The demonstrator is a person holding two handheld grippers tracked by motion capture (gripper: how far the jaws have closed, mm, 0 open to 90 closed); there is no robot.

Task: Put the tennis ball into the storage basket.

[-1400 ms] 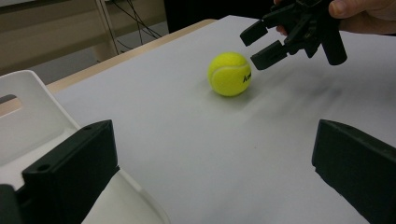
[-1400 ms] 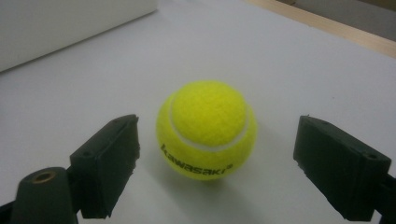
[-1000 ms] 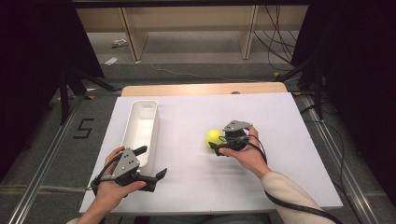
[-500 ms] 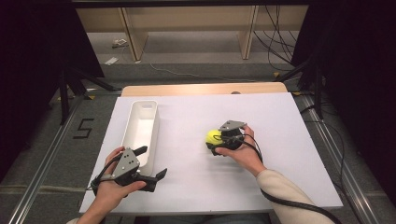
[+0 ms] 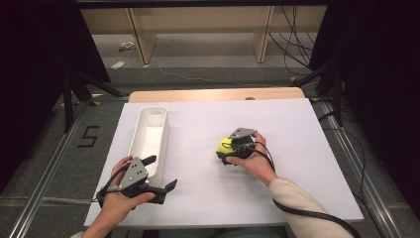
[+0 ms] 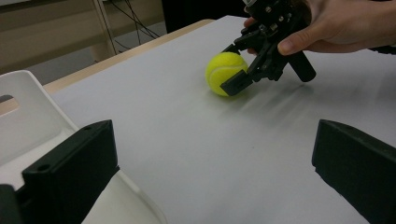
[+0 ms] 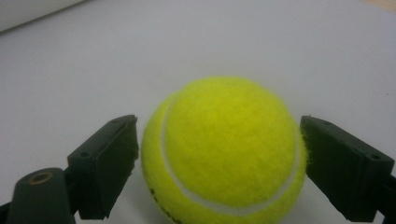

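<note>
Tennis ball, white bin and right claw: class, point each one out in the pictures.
tennis ball (image 7: 224,149), right gripper view, on its yellow felt at the middle.
white bin (image 5: 159,115), high view, on its far rim.
right claw (image 6: 243,70), left gripper view, midway between its fingertips, beside the ball.

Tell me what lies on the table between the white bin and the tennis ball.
Nothing: in the high view the white tabletop is bare between the white bin and the tennis ball. The left gripper view shows the same bare stretch.
</note>
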